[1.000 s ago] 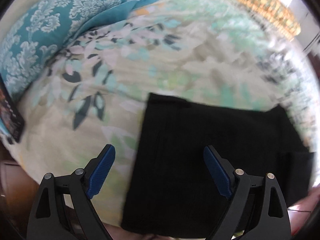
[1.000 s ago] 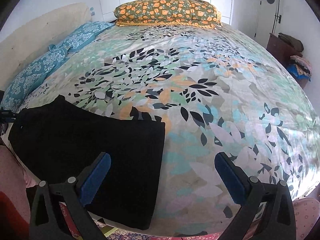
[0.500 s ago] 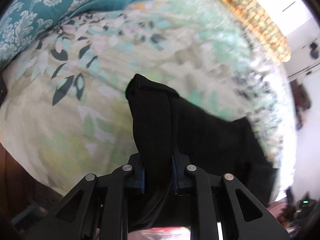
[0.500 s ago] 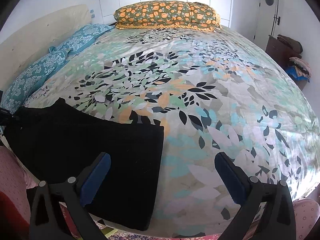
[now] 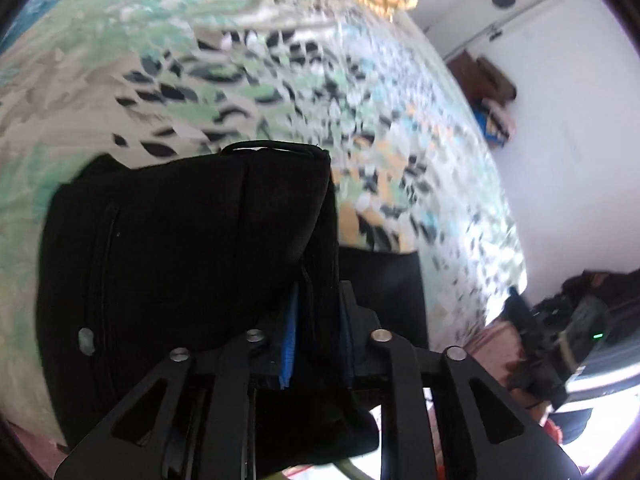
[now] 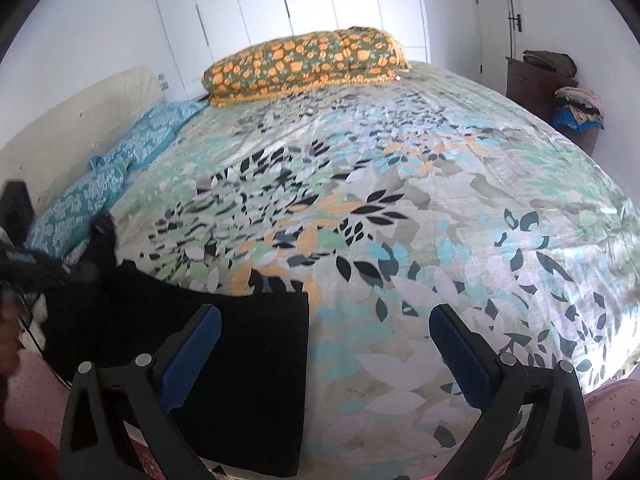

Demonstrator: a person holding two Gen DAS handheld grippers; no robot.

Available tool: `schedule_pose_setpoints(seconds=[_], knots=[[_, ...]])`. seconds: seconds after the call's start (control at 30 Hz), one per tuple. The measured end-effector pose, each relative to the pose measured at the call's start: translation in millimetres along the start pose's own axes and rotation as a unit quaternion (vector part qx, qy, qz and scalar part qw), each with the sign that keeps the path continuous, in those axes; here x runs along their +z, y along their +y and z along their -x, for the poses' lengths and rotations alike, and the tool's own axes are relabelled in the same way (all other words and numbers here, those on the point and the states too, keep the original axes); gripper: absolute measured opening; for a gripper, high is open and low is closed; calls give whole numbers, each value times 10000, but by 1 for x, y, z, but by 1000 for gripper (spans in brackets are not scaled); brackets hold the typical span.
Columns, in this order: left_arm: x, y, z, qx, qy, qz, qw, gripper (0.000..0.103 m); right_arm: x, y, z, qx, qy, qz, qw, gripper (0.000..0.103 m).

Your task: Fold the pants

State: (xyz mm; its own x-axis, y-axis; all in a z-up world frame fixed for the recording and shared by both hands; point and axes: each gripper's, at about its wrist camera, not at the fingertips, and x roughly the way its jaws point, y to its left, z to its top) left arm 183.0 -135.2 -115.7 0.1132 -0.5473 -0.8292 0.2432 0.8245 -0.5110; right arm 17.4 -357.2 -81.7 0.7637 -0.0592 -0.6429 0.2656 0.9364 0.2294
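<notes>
A: Where are the pants [image 5: 180, 248]?
B: On the bed [image 6: 400, 200], at its near edge; the left claw [image 5: 316, 336] has one end pinched and lifted.
A: And the right claw [image 6: 326, 352]?
B: It hangs open and empty over the other end.
A: How should the fold go?
B: Carry the end across level, probably edge to edge, though blur hides the hem.

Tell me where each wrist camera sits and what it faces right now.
Left wrist: on the left gripper, angled down at the black pants clamped between its fingers; bedspread behind.
Right wrist: on the right gripper, open and empty, looking across the bed to the orange pillow; pants at lower left.
Shared: pants, bedspread, orange pillow.
</notes>
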Motion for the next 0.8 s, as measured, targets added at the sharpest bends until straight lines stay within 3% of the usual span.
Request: schedule_pose_setpoints(seconds=[0.07, 0.13, 0.2, 0.3, 0.4, 0.5, 0.57, 0.6, 0.7, 0.8], knots=[[-9, -10, -18, -167, 282, -93, 9994, 19, 8, -12, 24, 83, -603, -216, 9979, 103], [-12, -20, -6, -391, 151, -315, 9986, 32, 12, -21, 39, 277, -986, -321, 9942, 103], [-12, -24, 26, -205, -287, -647, 9973, 65, 8, -24, 31, 509, -1026, -289, 9930, 103], [-3, -15, 74, 410, -998, -953, 9896, 75, 5, -7, -4, 437, -174, 43, 9989, 103], [-2, 16, 116, 975, -1582, -823, 9791, 80, -3, 28, -21, 1316, 356, 497, 9894, 103], [-11, 64, 134, 1721, -2172, -274, 9604, 83, -18, 68, -39, 2562, 1201, 517, 9577, 103], [-24, 97, 133, 2000, -2304, 171, 9522, 83, -30, 89, -59, 3496, 1870, 124, 9180, 103], [-30, 116, 130, 2073, -2325, 459, 9491, 83, -33, 98, -70, 3715, 2179, -27, 9025, 101], [-49, 148, 108, 2167, -2310, 945, 9438, 83, -38, 117, -100, 3828, 2784, -349, 8802, 86], [-59, 164, 99, 2335, -2091, 1121, 9430, 81, -36, 130, -125, 3895, 3069, -486, 8670, 73]])
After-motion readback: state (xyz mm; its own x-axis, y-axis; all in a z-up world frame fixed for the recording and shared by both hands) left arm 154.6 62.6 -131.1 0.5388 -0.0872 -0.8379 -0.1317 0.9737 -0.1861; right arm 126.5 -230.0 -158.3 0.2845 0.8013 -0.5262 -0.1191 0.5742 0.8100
